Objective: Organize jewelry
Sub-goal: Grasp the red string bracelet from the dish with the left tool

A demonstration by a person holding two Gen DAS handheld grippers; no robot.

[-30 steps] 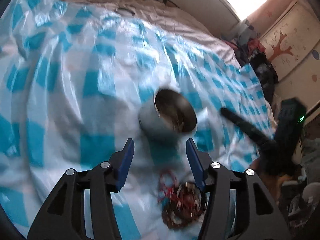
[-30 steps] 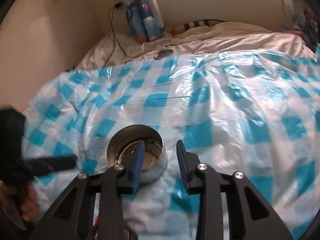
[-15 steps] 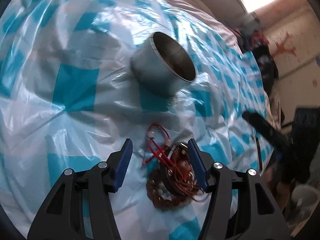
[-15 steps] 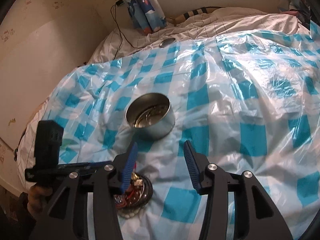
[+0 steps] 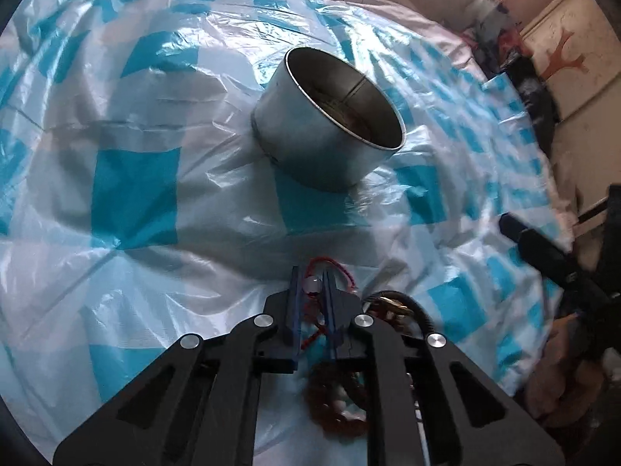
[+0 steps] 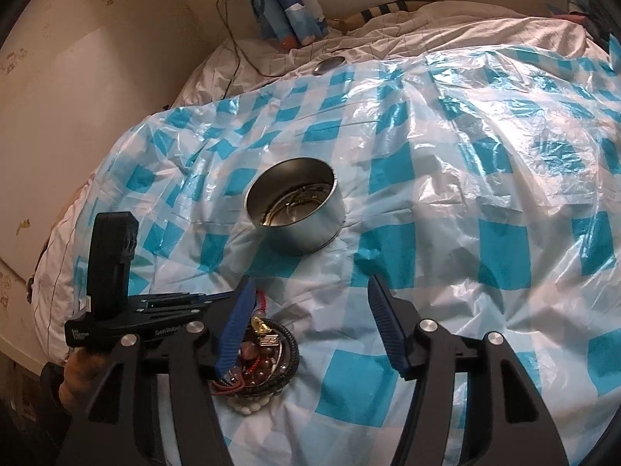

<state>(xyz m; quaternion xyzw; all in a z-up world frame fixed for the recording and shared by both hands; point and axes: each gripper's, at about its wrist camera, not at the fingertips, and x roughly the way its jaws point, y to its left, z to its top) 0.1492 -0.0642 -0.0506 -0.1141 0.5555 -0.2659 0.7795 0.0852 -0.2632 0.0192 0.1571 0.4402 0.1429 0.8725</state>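
While left tongs [image 5: 311,285] pinch red cord bracelet [image 5: 330,268] | right tongs [image 6: 310,320] wide, empty

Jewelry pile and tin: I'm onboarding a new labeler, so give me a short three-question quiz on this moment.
1. True or false: the left tongs are shut on a red cord bracelet.
2. The right tongs are: A) open, holding nothing; B) shut on the metal tin; C) inside the tin.
3. Fill in: the tin stands on a blue-and-white checked ____ sheet, beyond the jewelry pile.

Key: 1 true; 2 A; 3 plastic.
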